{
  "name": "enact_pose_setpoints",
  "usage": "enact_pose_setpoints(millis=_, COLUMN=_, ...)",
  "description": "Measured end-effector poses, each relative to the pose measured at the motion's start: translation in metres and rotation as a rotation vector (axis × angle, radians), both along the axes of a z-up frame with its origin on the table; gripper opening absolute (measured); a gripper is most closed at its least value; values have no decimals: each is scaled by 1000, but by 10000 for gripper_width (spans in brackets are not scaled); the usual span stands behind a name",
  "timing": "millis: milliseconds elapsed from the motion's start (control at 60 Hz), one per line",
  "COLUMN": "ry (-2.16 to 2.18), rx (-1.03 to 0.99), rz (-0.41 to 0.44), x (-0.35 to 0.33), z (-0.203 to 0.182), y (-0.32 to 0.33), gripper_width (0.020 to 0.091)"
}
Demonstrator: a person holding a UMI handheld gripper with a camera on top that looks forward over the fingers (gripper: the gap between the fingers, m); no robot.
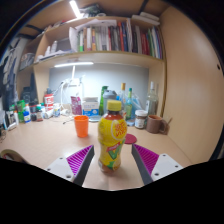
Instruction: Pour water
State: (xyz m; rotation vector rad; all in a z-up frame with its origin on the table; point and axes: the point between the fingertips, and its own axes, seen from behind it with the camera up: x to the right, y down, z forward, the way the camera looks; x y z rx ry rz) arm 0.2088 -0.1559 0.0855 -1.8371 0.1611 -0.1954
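Up above the cluttered wooden desk (40, 140) runs a bookshelf (110, 40), while the gripper (112, 160) fingers stand spread around the upright bottle (112, 135).

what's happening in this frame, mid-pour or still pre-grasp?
Still pre-pour. The hand-held gripper has a capped bottle with a yellow label upright between its fingers; whether the purple pads actually press on it can't be told. An orange cup stands on the table beyond the fingers, apart from the bottle. Nothing is tilted yet.
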Motion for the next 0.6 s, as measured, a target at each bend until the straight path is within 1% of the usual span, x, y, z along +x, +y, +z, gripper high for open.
enact_pose_setpoints(millis=167, ry=75, rx=21, rz=13, x=11, z=-30, y=54, gripper_width=827)
enact_pose_setpoints(millis=183, ry=74, rx=23, rz=17, x=11, z=-32, y=58, gripper_width=788)
enact_pose_setpoints(millis=267, ry=85, rx=3, rz=16, x=14, z=-46, y=72, gripper_width=438)
enact_pose_setpoints(millis=333, ry=83, rx=22, rz=-50, x=24, z=-45, y=72, gripper_width=408)
enact_pose_setpoints(millis=350, ry=89, rx=21, rz=-57, x=25, z=-45, y=72, gripper_width=406)
enact_pose_setpoints(millis=467, ry=170, rx=-39, rz=-71, x=28, z=-49, y=76, gripper_width=298)
enact_pose_setpoints(millis=533, ry=197, rx=-47, rz=-85, x=43, z=-31, y=79, gripper_width=292)
enact_pose_setpoints(millis=600, ry=69, rx=-63, rz=-101, x=72, z=-6, y=94, gripper_width=293)
